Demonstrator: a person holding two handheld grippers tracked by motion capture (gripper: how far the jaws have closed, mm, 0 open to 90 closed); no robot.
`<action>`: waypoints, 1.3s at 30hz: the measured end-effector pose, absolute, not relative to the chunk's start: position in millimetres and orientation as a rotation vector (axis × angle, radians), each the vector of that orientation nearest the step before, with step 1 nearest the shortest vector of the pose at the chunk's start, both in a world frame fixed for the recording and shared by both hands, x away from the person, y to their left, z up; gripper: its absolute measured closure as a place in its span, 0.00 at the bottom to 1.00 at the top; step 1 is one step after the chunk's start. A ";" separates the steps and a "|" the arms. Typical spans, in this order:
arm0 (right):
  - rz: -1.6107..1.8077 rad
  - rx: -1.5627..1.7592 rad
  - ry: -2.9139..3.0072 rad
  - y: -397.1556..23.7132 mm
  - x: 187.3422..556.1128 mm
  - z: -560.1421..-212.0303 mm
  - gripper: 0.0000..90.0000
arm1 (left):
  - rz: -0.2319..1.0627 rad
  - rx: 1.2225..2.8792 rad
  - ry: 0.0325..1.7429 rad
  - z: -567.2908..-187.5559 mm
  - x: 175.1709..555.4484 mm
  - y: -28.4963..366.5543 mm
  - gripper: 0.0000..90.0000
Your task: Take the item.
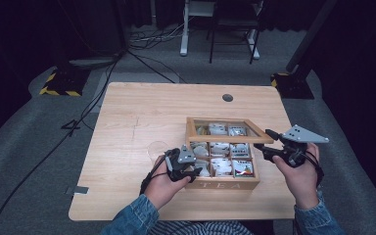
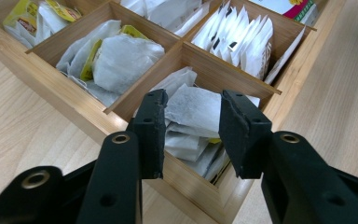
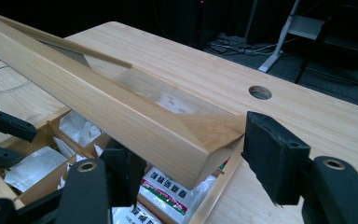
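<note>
A wooden tea box [image 1: 225, 185] marked TEA stands at the table's front right, and its compartments hold several tea bags. My left gripper [image 1: 196, 170] reaches into the front left compartment. In the left gripper view the left gripper [image 2: 192, 135] is shut on a white tea bag [image 2: 193, 107], with a pad against each side of it. The box's glass-paned lid [image 1: 230, 139] is tilted up. My right gripper [image 1: 263, 139] is shut on its right corner. In the right gripper view the right gripper [image 3: 193, 149] has the lid's [image 3: 98, 102] wooden frame between its jaws, above a red and green packet [image 3: 168, 186].
A round cable hole [image 1: 227, 97] lies in the table behind the box. A faint clear ring [image 1: 157, 148] sits left of the box. The left half of the table [image 1: 127, 117] is bare wood. Cables and furniture legs stand on the floor beyond.
</note>
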State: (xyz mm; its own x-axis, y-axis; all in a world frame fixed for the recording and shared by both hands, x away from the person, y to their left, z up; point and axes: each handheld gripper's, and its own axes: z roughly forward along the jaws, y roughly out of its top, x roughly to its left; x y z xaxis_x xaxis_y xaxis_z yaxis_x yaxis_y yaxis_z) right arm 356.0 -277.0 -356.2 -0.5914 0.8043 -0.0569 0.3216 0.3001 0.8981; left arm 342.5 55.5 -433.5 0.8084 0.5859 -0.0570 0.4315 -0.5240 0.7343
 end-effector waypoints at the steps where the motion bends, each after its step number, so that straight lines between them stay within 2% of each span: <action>1: 1.252 0.998 2.065 -276.9 356.0 -356.3 0.45 | 0.249 2.206 0.745 -433.4 342.5 55.1 0.68; 12: 1.245 0.996 2.065 -276.5 355.6 -356.3 0.45 | 0.196 2.206 0.771 -439.5 351.7 40.5 0.54; 20: 1.244 0.992 2.068 -276.6 355.6 -356.5 0.45 | 0.174 2.242 0.790 -443.1 358.0 34.9 0.55; 31: 1.244 0.991 2.064 -276.2 355.3 -356.2 0.45 | 0.192 2.307 0.780 -446.6 359.3 31.0 0.67; 35: 1.242 0.989 2.063 -276.0 355.1 -356.2 0.45 | 0.250 2.352 0.755 -446.0 356.8 28.5 0.78; 39: 1.243 0.987 2.062 -276.0 355.0 -356.1 0.45 | 0.229 2.346 0.750 -445.6 357.8 31.3 0.90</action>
